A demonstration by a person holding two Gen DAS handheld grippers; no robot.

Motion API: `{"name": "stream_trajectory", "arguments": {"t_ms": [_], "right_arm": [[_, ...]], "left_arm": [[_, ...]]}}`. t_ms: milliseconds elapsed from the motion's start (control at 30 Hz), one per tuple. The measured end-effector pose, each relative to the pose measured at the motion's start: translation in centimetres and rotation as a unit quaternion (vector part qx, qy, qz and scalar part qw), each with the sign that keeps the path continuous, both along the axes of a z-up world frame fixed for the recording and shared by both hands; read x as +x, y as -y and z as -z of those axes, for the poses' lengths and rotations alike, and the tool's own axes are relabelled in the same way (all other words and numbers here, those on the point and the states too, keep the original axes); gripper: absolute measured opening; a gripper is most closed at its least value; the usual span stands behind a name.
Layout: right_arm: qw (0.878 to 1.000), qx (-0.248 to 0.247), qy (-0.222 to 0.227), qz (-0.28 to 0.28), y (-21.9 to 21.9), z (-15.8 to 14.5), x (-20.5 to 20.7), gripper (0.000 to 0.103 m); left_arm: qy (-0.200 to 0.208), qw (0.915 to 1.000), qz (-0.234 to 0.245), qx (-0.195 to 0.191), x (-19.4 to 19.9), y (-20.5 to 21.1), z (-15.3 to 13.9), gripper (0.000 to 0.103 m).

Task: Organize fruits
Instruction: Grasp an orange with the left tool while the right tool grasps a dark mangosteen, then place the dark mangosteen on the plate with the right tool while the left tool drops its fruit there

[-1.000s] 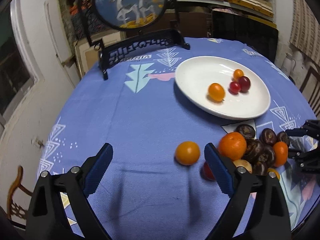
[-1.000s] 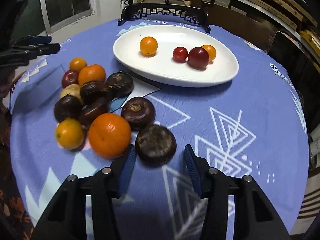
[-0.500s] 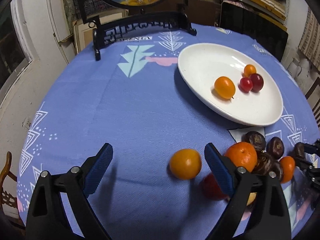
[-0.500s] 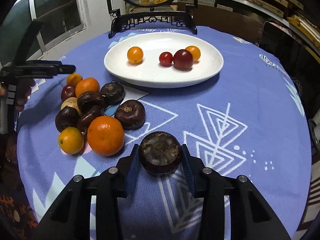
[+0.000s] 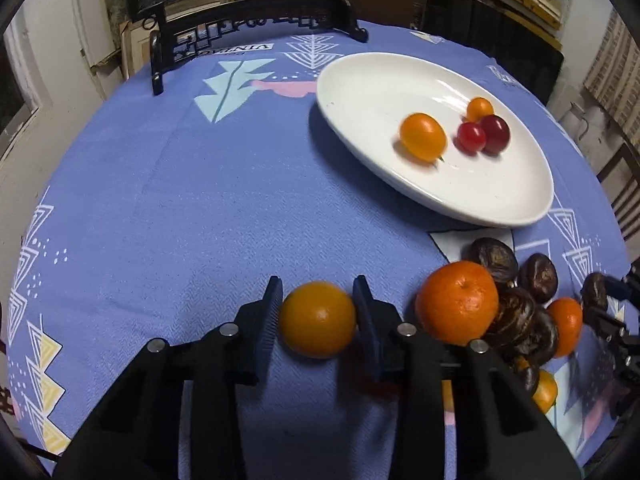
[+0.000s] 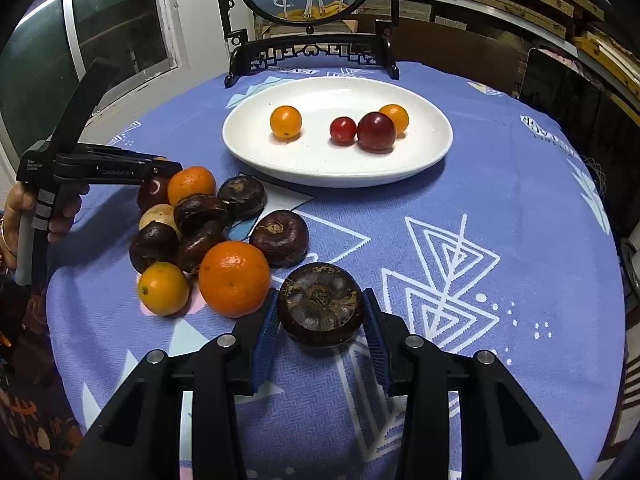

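Observation:
My left gripper (image 5: pixel 317 292) is shut on a small orange fruit (image 5: pixel 317 322) that rests on the blue tablecloth. Right of it lies the fruit pile, with a big orange (image 5: pixel 458 302) and several dark brown water chestnuts (image 5: pixel 490 258). In the right wrist view my right gripper (image 6: pixel 321 295) is shut on one water chestnut (image 6: pixel 320 308), just right of a big orange (image 6: pixel 234 278). Behind stands the white plate (image 6: pixel 320 168), which holds two small orange fruits and two red ones. The left gripper (image 6: pixel 172 166) reaches the pile's far side and hides most of its fruit.
A round painted screen on a black carved stand (image 6: pixel 312 52) stands behind the plate at the table's far edge. A person's hand (image 6: pixel 60 216) grips the left tool's handle. There are shelves to the right and a window (image 6: pixel 100 20) to the left. The cloth right of the plate (image 6: pixel 500 200) is bare.
The left gripper came down and forward over the small orange fruit and closed on it. The right gripper closed on the water chestnut and now holds it slightly apart from the pile.

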State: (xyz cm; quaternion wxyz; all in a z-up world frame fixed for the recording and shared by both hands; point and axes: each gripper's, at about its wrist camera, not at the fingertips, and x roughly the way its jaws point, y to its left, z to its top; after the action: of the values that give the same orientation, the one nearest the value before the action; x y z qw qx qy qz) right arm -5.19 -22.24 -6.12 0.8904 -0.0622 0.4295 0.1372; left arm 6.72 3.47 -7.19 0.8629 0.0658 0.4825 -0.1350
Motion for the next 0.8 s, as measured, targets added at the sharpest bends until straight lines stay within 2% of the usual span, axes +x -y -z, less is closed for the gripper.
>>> {"name": "stream_trajectory", "arguments": {"t_ms": [100, 267, 433, 633, 800], "right_arm": [[1.000, 0.002, 0.003, 0.003, 0.1, -0.1, -0.2, 0.041], [1.000, 0.014, 0.013, 0.010, 0.2, -0.6, -0.5, 0.041], [0.999, 0.015, 0.028, 0.006, -0.1, -1.5, -1.0, 0.041], [0.999, 0.023, 0.039, 0.003, -0.3, -2.3, -1.2, 0.041], [0.999, 0.029, 0.043, 0.001, -0.4, -2.8, -1.4, 0.041]], "left_arm": [[0.000, 0.9999, 0.012, -0.011, -0.8, 0.0, -0.3, 0.036], [0.017, 0.9998, 0.003, 0.010, -1.3, 0.1, -0.9, 0.035], [0.052, 0.9986, 0.005, 0.011, -2.2, 0.2, -3.1, 0.035], [0.098, 0.9946, 0.029, 0.015, -3.9, 1.8, -6.0, 0.035], [0.118, 0.9921, 0.037, 0.019, -4.5, 2.5, -7.1, 0.035]]}}
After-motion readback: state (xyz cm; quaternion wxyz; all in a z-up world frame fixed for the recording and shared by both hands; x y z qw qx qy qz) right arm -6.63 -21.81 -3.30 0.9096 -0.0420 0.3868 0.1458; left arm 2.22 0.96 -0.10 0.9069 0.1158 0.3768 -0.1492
